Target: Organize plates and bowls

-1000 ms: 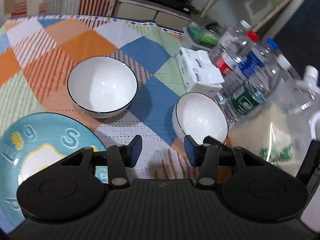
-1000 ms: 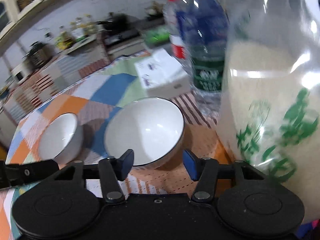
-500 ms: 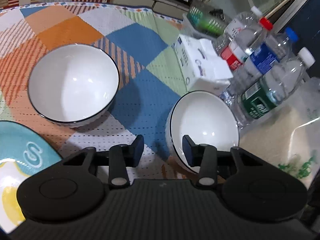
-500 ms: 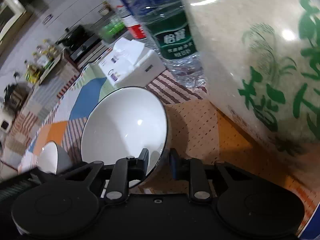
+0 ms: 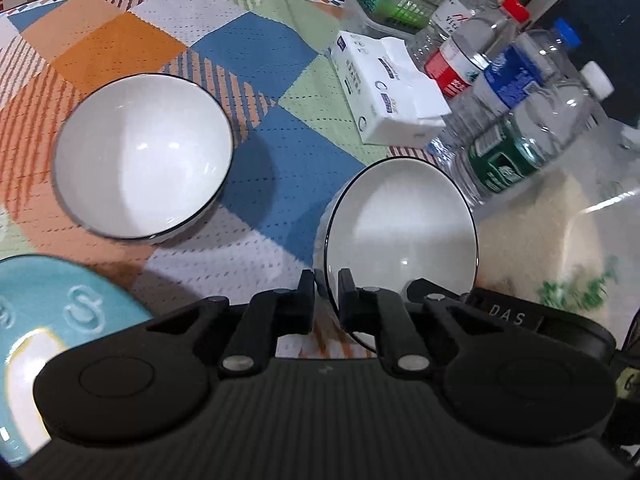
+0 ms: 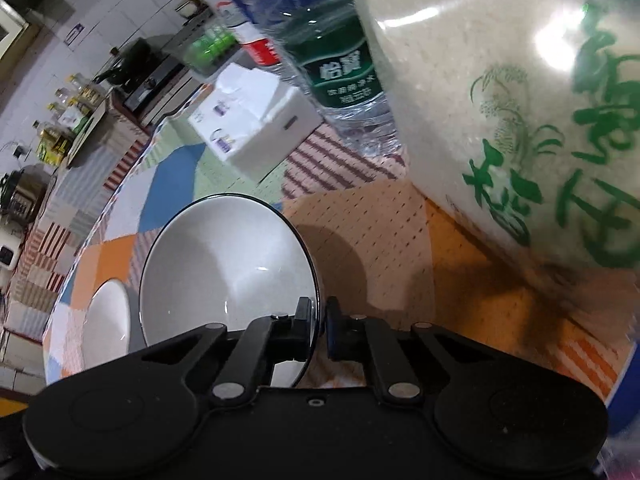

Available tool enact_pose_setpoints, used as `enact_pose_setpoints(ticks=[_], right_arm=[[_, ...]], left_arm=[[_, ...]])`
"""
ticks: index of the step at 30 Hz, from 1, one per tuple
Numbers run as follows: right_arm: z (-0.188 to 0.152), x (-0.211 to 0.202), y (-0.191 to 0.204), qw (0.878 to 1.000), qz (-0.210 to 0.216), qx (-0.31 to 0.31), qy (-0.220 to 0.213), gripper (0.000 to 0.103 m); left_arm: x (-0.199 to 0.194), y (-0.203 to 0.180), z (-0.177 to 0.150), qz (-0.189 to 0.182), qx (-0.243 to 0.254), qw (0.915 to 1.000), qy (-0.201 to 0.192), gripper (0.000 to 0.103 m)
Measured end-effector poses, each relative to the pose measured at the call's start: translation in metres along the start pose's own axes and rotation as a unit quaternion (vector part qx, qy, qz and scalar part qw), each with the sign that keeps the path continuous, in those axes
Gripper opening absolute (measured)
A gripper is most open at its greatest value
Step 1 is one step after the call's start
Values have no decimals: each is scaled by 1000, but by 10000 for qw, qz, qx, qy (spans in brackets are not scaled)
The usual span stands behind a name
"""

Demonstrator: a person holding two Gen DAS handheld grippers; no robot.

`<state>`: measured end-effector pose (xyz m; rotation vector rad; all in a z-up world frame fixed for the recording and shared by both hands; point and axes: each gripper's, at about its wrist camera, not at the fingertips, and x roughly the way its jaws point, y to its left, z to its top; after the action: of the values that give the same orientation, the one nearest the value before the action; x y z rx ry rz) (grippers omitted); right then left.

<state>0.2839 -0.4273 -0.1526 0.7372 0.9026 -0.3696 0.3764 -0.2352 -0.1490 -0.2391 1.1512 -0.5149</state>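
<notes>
Two white bowls with thin black rims sit on a patchwork tablecloth. My left gripper (image 5: 326, 300) is shut on the near rim of the right-hand bowl (image 5: 404, 228). My right gripper (image 6: 319, 330) is shut on the opposite rim of the same bowl (image 6: 224, 264), which is tilted. The second bowl (image 5: 140, 156) stands free to the left and shows in the right wrist view (image 6: 106, 324) too. A light blue plate (image 5: 44, 320) with a fried-egg print lies at the near left.
A tissue pack (image 5: 384, 92) and several water bottles (image 5: 508, 128) stand behind the held bowl. A large bag of rice (image 6: 520, 112) stands close on the right. A green basket (image 5: 384, 0) is at the table's far edge.
Both grippers moved in on the right-hand bowl and closed on its rim from opposite sides. The bowl now tilts.
</notes>
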Motion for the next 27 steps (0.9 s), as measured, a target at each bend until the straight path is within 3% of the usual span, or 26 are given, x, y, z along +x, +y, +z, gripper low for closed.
enact_pose_setpoints(ticks=[7,16,27], right_arm=[[-24,-36,17,9995,151,-220,167,11],[-73,-84,31,9974,496,-490,203,12],[-137,-142,31,9907,474,-1102,638,13]], left_arm=[[-47,12,-16,-41,-88,9997,238,10],[-119,23,-62,289,-311,9990,162,10],[-182,40,-130,42,-429,9983,390,10]])
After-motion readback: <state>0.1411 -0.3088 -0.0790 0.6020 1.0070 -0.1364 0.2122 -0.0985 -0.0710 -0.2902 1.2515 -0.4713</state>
